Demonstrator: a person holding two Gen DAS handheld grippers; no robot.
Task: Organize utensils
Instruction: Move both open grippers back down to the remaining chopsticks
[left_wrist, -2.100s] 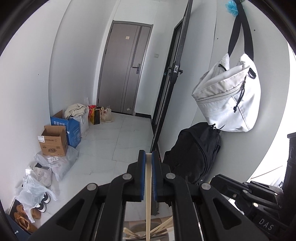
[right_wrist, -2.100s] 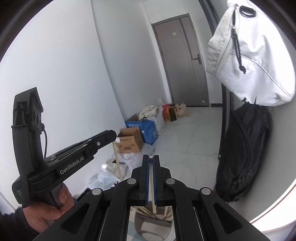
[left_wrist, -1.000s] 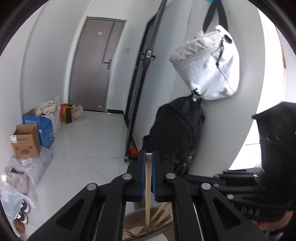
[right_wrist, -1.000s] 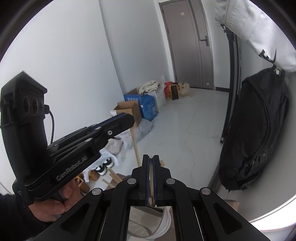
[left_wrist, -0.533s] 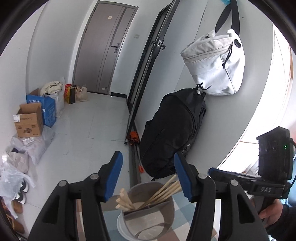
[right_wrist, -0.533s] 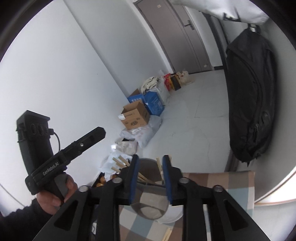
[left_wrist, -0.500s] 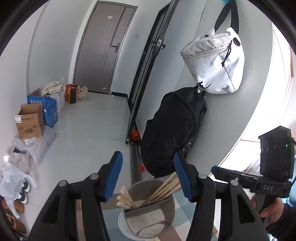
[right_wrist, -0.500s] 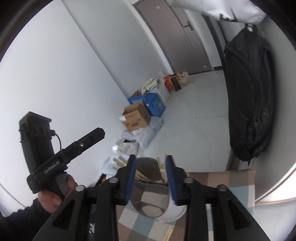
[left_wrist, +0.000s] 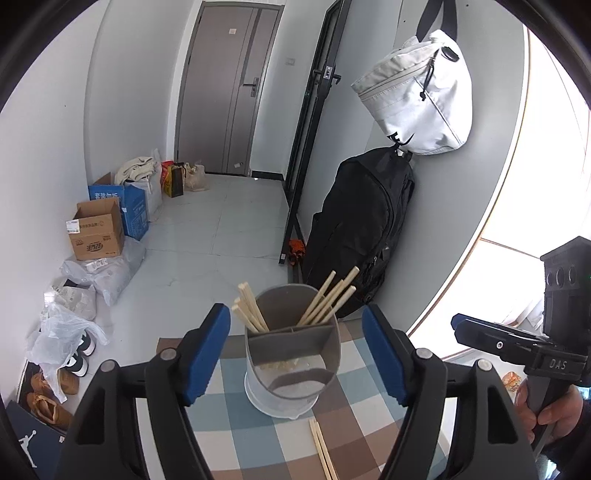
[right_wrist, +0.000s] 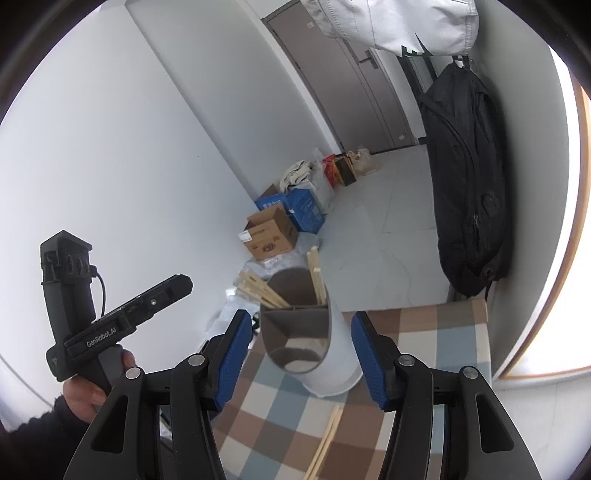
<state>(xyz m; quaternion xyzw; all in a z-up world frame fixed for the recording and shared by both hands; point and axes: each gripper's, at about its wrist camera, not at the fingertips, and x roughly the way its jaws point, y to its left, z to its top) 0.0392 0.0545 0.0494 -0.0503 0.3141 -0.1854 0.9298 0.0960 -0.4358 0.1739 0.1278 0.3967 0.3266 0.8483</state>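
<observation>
A grey divided utensil holder (left_wrist: 291, 354) stands on the checked tablecloth (left_wrist: 236, 424), with several wooden chopsticks (left_wrist: 327, 297) leaning in its far compartments. It also shows in the right wrist view (right_wrist: 314, 343). Loose chopsticks (left_wrist: 321, 446) lie on the cloth in front of it, seen also in the right wrist view (right_wrist: 325, 443). My left gripper (left_wrist: 295, 343) is open and empty, just in front of the holder. My right gripper (right_wrist: 301, 350) is open and empty, close before the holder.
The table's far edge drops to a tiled floor. A black backpack (left_wrist: 358, 229) leans on the right wall under a white bag (left_wrist: 417, 96). Cardboard boxes (left_wrist: 96, 229), plastic bags and shoes line the left wall.
Both grippers were shut on a chopstick each, then opened and dropped them into the holder. Both have since drawn back, so the holder and cloth show more fully.
</observation>
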